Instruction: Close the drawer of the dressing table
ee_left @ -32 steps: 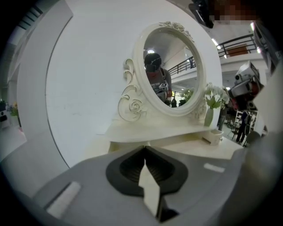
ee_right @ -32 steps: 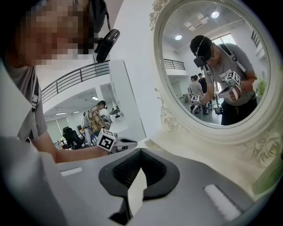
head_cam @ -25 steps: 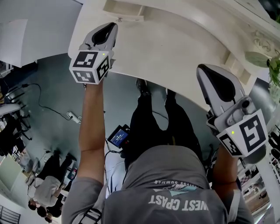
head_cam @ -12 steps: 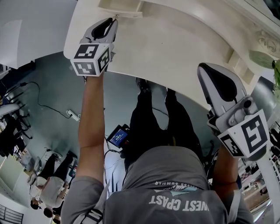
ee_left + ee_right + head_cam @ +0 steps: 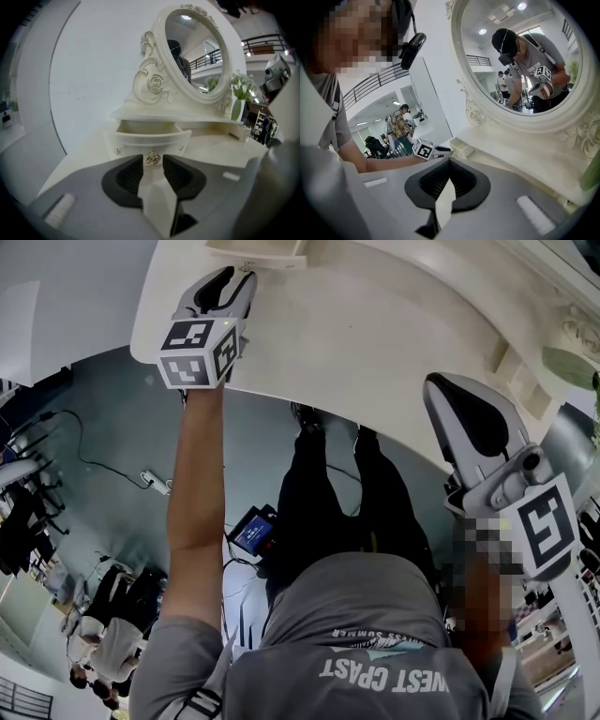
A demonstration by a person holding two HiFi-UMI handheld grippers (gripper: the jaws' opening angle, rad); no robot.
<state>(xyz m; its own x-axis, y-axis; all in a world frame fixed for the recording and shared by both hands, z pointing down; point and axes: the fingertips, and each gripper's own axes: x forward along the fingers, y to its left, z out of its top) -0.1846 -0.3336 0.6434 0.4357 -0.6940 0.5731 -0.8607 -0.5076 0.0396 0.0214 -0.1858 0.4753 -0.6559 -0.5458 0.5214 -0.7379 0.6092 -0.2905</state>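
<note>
L gripper [image 5: 153, 162] – jaws opening, already a good gap between the ribbed pads [image 5: 129, 176]. Small gold rose knob [image 5: 153, 158] sits right at the gap between the tips. Pads look clear of it on both sides, tho contact at the very tips can't be ruled out from this angle.

Drawer [image 5: 147, 139] is pulled out from under the shelf below the oval mirror [image 5: 197, 51]; the inside of the box is visible behind its curved front. It sits at the left end of the dressing table [image 5: 375, 343]. In the head view the L gripper [image 5: 234, 276] reaches over the tabletop edge to the drawer [image 5: 258, 251] at the frame top.

R gripper [image 5: 448, 164] – jaws together, nothing between them. It is held off to the right side [image 5: 436, 395], near the table edge and well apart from the drawer. Its own view shows the drawer [image 5: 461, 146] with the L gripper [image 5: 440, 151] at its front.

Vase w/ white flowers [image 5: 238, 105] stands on the shelf right of the mirror.
</note>
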